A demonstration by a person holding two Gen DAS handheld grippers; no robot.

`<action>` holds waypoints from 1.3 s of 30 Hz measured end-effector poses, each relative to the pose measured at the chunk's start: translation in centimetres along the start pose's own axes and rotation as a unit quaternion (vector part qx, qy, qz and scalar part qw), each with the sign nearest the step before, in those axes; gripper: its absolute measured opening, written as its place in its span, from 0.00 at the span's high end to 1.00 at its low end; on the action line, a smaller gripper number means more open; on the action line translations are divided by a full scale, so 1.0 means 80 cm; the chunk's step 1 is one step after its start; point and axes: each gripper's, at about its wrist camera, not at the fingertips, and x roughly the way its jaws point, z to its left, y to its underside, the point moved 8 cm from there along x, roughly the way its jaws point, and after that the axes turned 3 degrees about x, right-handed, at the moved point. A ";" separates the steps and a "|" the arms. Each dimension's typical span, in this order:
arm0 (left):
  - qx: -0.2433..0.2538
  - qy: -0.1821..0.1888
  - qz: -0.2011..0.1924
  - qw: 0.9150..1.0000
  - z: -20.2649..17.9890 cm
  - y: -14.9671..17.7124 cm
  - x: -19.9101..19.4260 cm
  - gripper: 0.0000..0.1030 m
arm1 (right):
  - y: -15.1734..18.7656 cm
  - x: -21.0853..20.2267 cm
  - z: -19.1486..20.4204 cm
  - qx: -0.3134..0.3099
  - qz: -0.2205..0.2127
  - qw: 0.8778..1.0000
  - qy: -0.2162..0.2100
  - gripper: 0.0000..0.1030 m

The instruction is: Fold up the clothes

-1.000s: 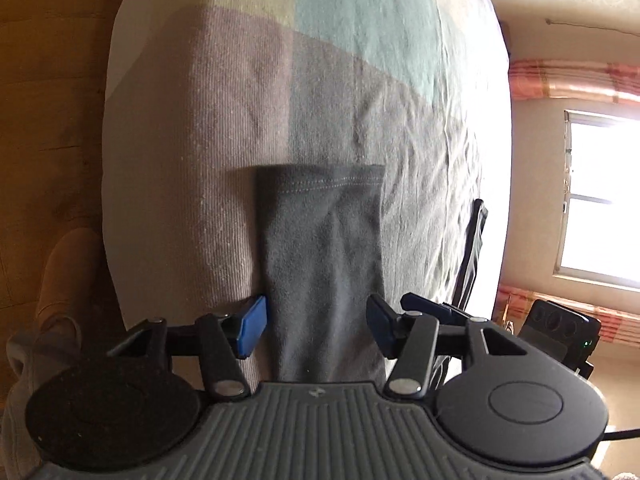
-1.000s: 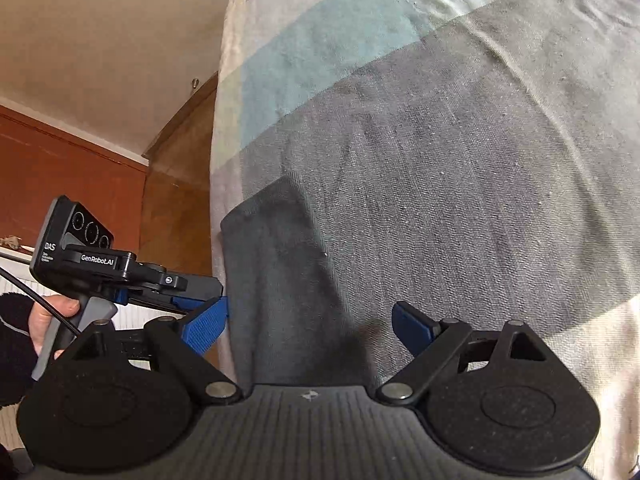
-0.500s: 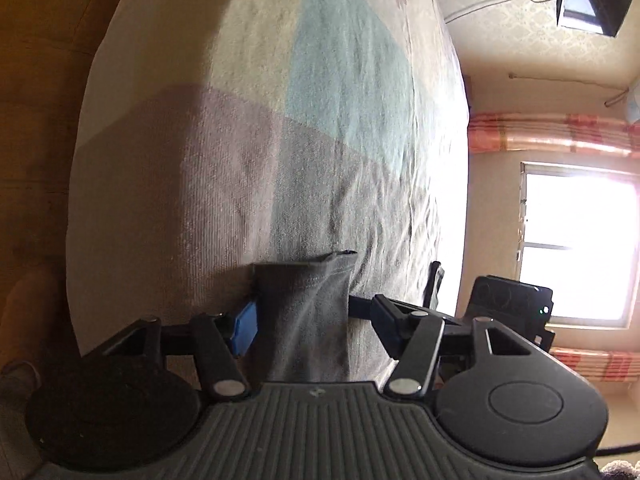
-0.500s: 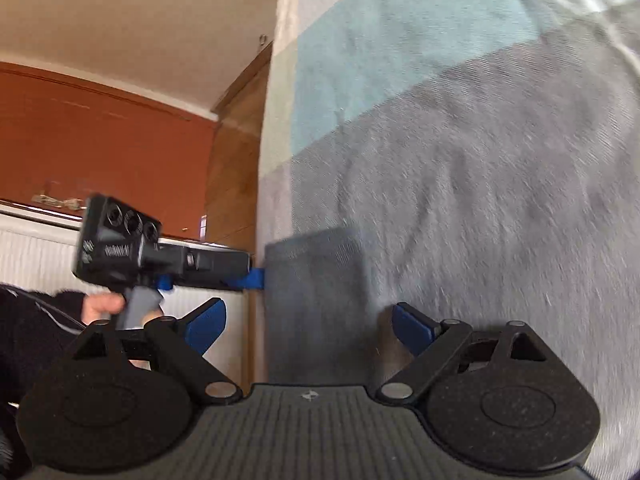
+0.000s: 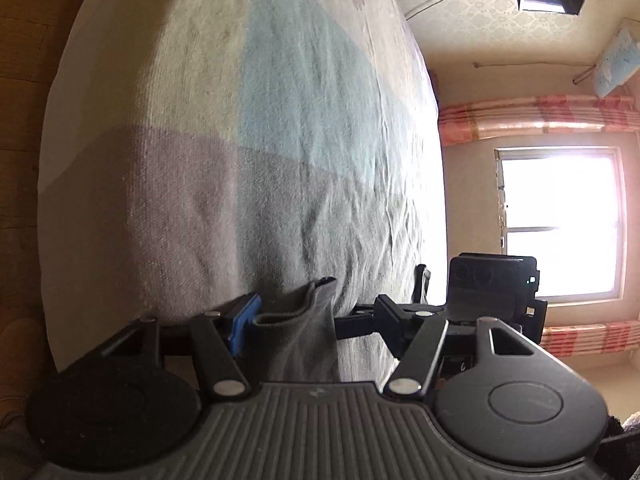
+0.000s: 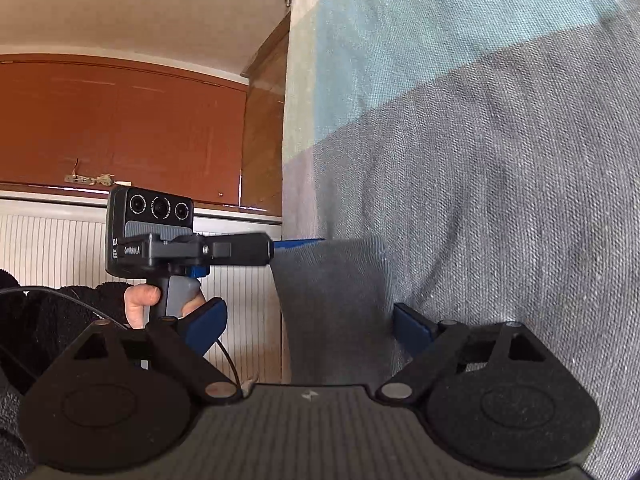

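I see left gripper jaws opening, part-wide, dark grey knit garment between, blue pad touching its hem | right gripper jaws closing, wide, straddling same garment | garment on woven striped bedsheet edge

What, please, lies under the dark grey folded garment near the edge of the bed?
Under the dark grey folded garment lies the grey, teal and cream striped bedspread. Whatever the garment covers is hidden; its near end runs out of view behind the camera mounts.

Likely home bedroom: bed, curtained window.
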 end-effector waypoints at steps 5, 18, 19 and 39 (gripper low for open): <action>-0.019 0.022 0.012 0.999 0.010 0.026 -0.008 0.38 | 0.017 -0.011 -0.017 0.017 -0.010 1.000 -0.004 0.30; 0.011 -0.064 -0.009 0.998 0.016 0.041 -0.019 0.96 | 0.012 -0.006 -0.030 0.029 -0.040 0.996 0.078 0.99; 0.017 -0.076 -0.013 0.997 0.013 0.040 -0.023 0.96 | 0.010 -0.005 -0.025 0.025 -0.044 0.995 0.088 0.97; 0.043 -0.098 -0.068 0.992 -0.004 -0.024 -0.075 0.98 | -0.075 0.006 0.014 -0.031 -0.100 0.980 0.169 0.96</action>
